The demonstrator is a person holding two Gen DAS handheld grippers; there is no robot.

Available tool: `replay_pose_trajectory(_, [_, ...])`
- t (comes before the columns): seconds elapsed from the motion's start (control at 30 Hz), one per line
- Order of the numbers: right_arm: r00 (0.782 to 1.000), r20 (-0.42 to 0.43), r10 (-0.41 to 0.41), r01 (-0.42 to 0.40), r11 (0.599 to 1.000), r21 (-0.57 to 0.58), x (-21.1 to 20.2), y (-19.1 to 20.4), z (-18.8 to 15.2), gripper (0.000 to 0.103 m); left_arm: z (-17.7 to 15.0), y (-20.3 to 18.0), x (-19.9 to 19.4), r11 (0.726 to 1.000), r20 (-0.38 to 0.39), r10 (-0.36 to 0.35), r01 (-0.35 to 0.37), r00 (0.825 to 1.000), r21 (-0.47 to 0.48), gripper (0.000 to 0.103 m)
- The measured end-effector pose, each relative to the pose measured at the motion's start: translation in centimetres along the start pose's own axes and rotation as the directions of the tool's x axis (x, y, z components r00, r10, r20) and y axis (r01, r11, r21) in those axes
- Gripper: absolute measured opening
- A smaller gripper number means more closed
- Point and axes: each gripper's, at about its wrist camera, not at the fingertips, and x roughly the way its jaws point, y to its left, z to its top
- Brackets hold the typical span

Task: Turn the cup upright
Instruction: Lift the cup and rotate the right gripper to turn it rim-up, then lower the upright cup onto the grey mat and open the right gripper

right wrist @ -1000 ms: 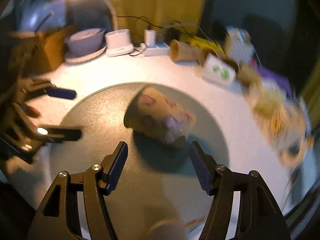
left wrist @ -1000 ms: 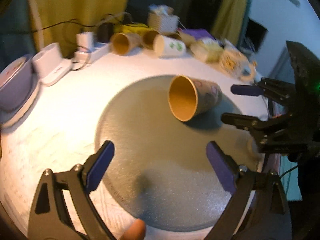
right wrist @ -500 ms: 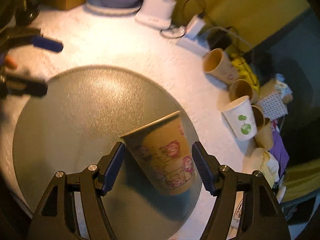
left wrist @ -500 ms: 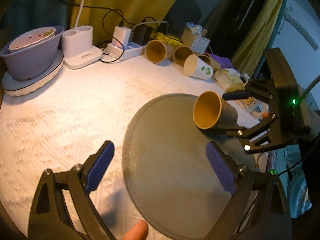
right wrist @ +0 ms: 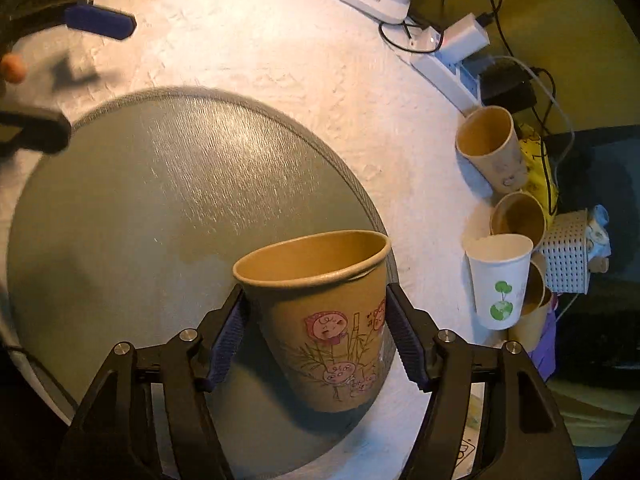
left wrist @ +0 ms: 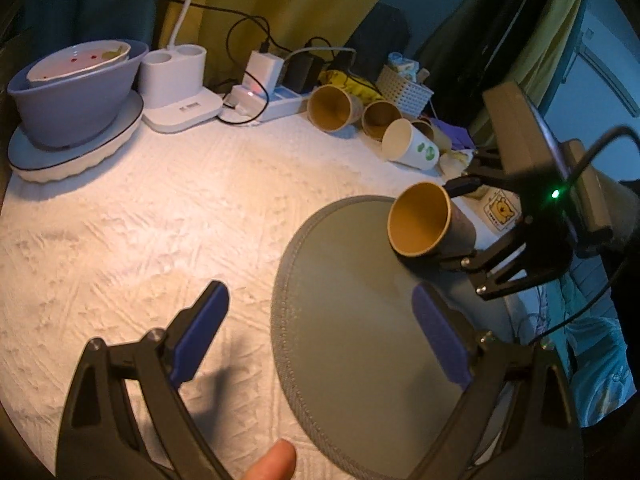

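Observation:
A brown paper cup (right wrist: 328,320) with a red cartoon print is clamped between the pads of my right gripper (right wrist: 316,336) over the right edge of the round grey mat (right wrist: 140,208). Its open mouth faces up and away from the camera. In the left wrist view the cup (left wrist: 424,226) is tilted with its mouth towards that camera, held in the right gripper (left wrist: 464,224) at the mat's (left wrist: 352,340) far right. My left gripper (left wrist: 320,340) is open and empty, low over the mat's left edge and the white cloth.
Several paper cups (right wrist: 496,272) lie on their sides at the table's back right beside a white basket (right wrist: 568,256). A power strip with chargers (left wrist: 268,96), a white lamp base (left wrist: 180,84) and a purple bowl on a plate (left wrist: 76,100) stand along the back.
My right gripper has closed on the lying cup and lifted and turned it, mouth rising. My left gripper has drawn back to the left, away from the cup.

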Motion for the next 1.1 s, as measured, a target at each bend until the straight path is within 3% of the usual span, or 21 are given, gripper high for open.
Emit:
replay_pose_trajectory(0.17, [0.993, 0.115, 0.033, -0.049, 0.989, 0.138, -1.8, -0.7, -0.2, 0.069, 0.0, 0.3, -0.8, 1.000, 0.026, 0.014, -0.014, 1.000, -0.013, 0.094])
replay_pose_trajectory(0.3, [0.960, 0.277, 0.038, -0.128, 0.941, 0.313, -3.3, -1.3, -1.6, 0.069, 0.0, -0.1, -1.5, 1.000, 0.044, 0.023, -0.022, 0.999, -0.011, 0.094])
replay_pose_trajectory(0.37, [0.927, 0.373, 0.037, -0.193, 0.900, 0.391, -3.9, -1.4, -2.8, 0.069, -0.1, -0.4, -1.8, 1.000, 0.048, 0.026, -0.026, 0.999, -0.006, 0.094])
replay_pose_trajectory(0.43, [0.878, 0.478, 0.017, -0.266, 0.849, 0.457, -4.3, -1.3, -4.2, 0.069, -0.2, -0.9, -2.0, 0.999, 0.049, 0.034, -0.034, 0.998, 0.003, 0.094])
replay_pose_trajectory(0.57, [0.799, 0.599, -0.040, -0.377, 0.743, 0.553, -4.1, -0.9, -6.9, 0.069, -0.4, -1.7, -2.3, 0.999, 0.047, 0.047, -0.047, 0.998, 0.012, 0.094])
replay_pose_trajectory(0.6, [0.790, 0.610, -0.051, -0.392, 0.723, 0.569, -3.8, -0.9, -7.2, 0.069, -0.4, -2.0, -2.4, 0.999, 0.049, 0.051, -0.052, 0.998, 0.016, 0.094])
replay_pose_trajectory(0.7, [0.776, 0.626, -0.081, -0.426, 0.665, 0.614, -2.8, -0.9, -8.6, 0.069, -0.4, -2.8, -2.4, 0.998, 0.051, 0.057, -0.059, 0.997, 0.028, 0.094])
replay_pose_trajectory(0.9, [0.752, 0.648, -0.122, -0.450, 0.624, 0.639, -2.8, -0.5, -10.9, 0.070, -0.4, -4.4, -1.9, 0.997, 0.049, 0.054, -0.057, 0.997, 0.052, 0.094])
replay_pose_trajectory(1.1, [0.775, 0.615, -0.145, -0.412, 0.622, 0.666, -3.0, 0.4, -11.9, 0.074, -0.8, -5.6, -1.8, 0.994, 0.046, 0.062, -0.066, 0.997, 0.084, 0.094])
